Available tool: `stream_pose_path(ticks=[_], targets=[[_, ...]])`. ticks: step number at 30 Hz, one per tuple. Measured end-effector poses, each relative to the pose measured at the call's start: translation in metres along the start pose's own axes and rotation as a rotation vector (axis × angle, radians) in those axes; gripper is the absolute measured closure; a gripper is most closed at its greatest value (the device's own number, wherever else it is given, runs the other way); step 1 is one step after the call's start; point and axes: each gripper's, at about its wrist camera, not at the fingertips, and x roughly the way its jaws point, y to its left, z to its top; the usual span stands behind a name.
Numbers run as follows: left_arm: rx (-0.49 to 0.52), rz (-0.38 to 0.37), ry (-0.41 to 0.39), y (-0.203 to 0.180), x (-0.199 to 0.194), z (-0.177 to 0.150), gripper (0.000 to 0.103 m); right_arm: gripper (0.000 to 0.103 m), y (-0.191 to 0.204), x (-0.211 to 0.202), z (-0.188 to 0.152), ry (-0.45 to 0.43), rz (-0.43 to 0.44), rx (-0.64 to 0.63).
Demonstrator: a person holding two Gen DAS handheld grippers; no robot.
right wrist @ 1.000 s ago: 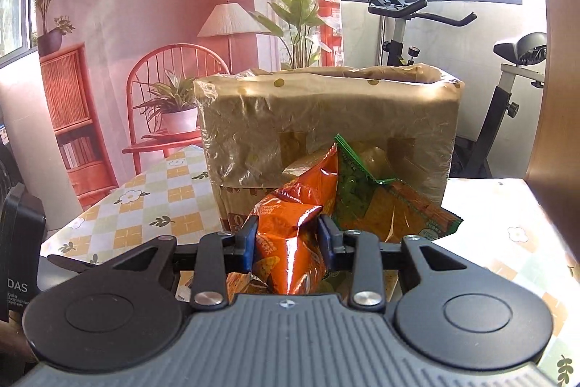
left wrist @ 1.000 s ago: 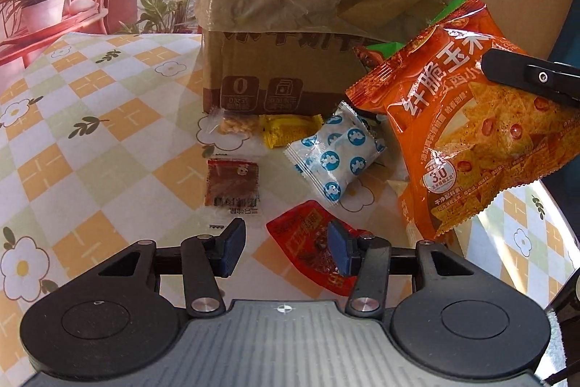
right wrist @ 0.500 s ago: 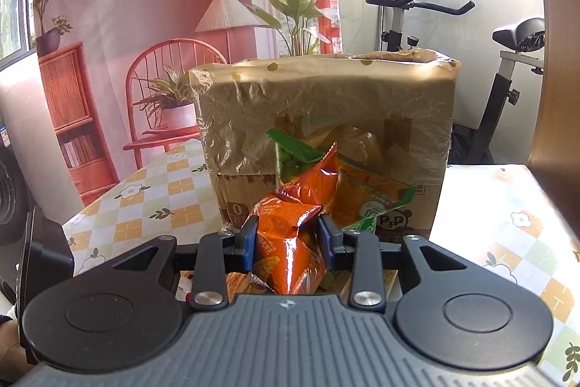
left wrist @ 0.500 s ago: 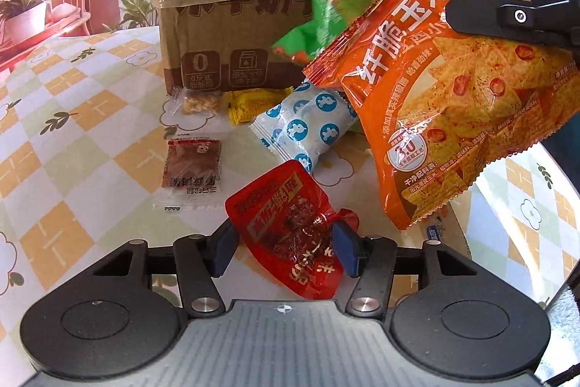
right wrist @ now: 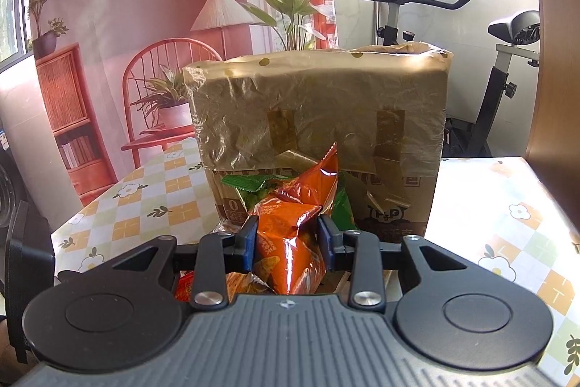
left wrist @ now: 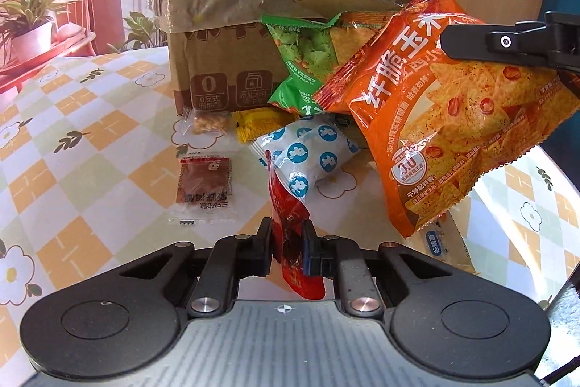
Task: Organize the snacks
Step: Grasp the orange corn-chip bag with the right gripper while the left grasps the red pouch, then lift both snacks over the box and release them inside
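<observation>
My left gripper [left wrist: 287,243] is shut on a small red snack pouch [left wrist: 288,205], pinched upright between its pads. Beyond it lies a white packet with blue dots [left wrist: 311,155]. A large orange chip bag [left wrist: 438,111] hangs at the right, held by my right gripper, whose finger [left wrist: 507,42] reaches in from the right edge. In the right wrist view my right gripper [right wrist: 288,240] is shut on that orange chip bag [right wrist: 290,242]. A green chip bag [left wrist: 304,60] leans on the cardboard box [left wrist: 217,68], which is wrapped in plastic film.
On the checkered tablecloth [left wrist: 90,140] lie a brown jerky packet [left wrist: 204,182], a clear nut packet [left wrist: 210,124] and a yellow packet [left wrist: 259,127] by the box front. A chair with a potted plant [right wrist: 170,111] stands left; an exercise bike [right wrist: 500,60] stands behind.
My left gripper moved over the red pouch and closed on it, standing it on edge. The green bag slid out from behind the orange bag. The right gripper kept its grip.
</observation>
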Motion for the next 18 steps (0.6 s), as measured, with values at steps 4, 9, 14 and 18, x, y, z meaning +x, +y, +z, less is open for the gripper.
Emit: stream_pose_path(ticks=[4, 9, 14, 18], targets=[[-0.011, 0.041, -0.054, 0.008, -0.017, 0.011, 0.087, 0.068, 0.002, -0.002, 0.0, -0.008, 0.002, 0.001], [-0.001, 0.08, -0.115, 0.016, -0.036, 0.028, 0.086, 0.068, 0.004, -0.007, 0.004, -0.028, 0.008, -0.003], [-0.008, 0.101, -0.186, 0.028, -0.05, 0.059, 0.086, 0.068, 0.004, -0.015, 0.018, -0.071, 0.013, -0.007], [-0.028, 0.102, -0.256, 0.038, -0.066, 0.086, 0.086, 0.068, 0.0, -0.022, 0.038, -0.119, 0.014, 0.002]])
